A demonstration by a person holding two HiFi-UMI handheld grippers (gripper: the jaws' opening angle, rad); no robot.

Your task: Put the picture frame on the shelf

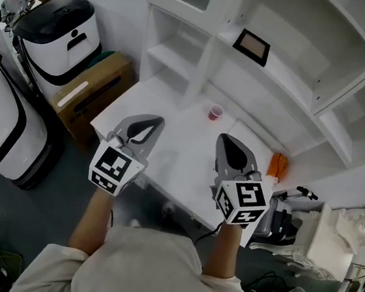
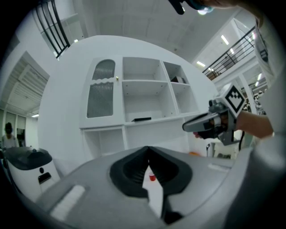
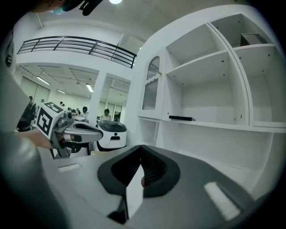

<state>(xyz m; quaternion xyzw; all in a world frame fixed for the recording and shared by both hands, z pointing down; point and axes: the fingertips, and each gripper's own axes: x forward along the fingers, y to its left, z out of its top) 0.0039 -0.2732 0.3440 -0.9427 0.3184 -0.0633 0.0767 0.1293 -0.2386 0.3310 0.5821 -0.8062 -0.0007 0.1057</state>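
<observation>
Head view: left gripper (image 1: 152, 122), right gripper (image 1: 228, 140) closed empty; picture frame (image 1: 251, 46) on shelf (image 1: 285, 74).

We see the black-rimmed rectangular picture frame (image 1: 251, 47) (image 2: 142, 119) (image 3: 181, 118) lying flat and face up on the white shelf unit (image 1: 286, 79) (image 2: 147, 96) (image 3: 214, 89). Its dark border surrounds a pale beige-grey pane. It rests on the unit's long lower board, beneath the open square compartments, towards the left part of that board and close to its front edge. From the head view it looks slightly skewed to the board's edge. From the side it shows only as a thin dark slab, fully supported by the board.
</observation>
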